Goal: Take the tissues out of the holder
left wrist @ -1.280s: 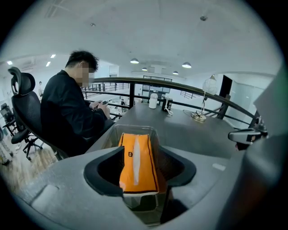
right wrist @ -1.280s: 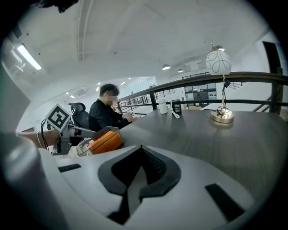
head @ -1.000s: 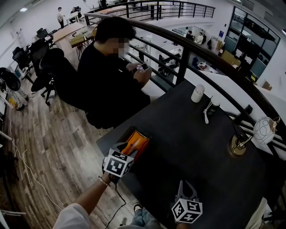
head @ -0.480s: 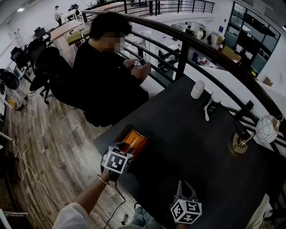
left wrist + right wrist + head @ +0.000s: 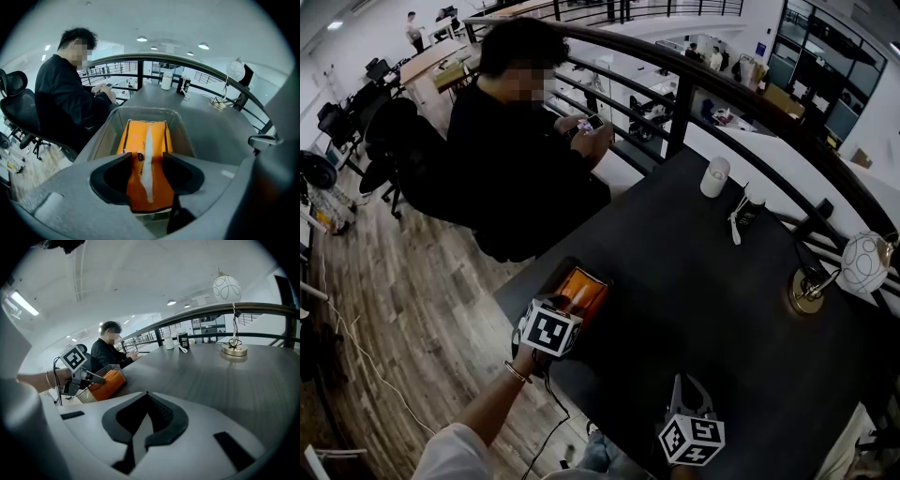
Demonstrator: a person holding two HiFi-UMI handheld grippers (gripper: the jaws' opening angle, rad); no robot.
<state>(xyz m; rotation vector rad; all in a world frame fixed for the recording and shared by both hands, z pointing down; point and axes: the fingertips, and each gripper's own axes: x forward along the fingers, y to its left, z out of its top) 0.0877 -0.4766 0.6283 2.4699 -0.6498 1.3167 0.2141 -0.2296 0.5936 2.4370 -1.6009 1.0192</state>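
Observation:
A clear holder [image 5: 183, 126] stands at the dark table's near-left corner with an orange tissue pack [image 5: 133, 138] lying in it. A white tissue [image 5: 148, 150] pokes up along the pack's middle slit. My left gripper [image 5: 147, 158] hovers open over the pack's near end, one jaw on each side of the white tissue. In the head view, the left gripper [image 5: 565, 307] points at the tissue pack [image 5: 584, 284]. My right gripper [image 5: 686, 387] rests at the table's front edge, shut and holding nothing. Its jaw tips meet in the right gripper view [image 5: 146, 393].
A person in black [image 5: 511, 159] sits at the table's far-left side, just behind the holder, using a phone. A white cup [image 5: 714, 176] and a dark bottle [image 5: 748, 209] stand near the railing [image 5: 722, 103]. A globe lamp [image 5: 864, 263] stands at right.
My left gripper has crept a little forward over the near end of the tissue pack. The right gripper has stayed put.

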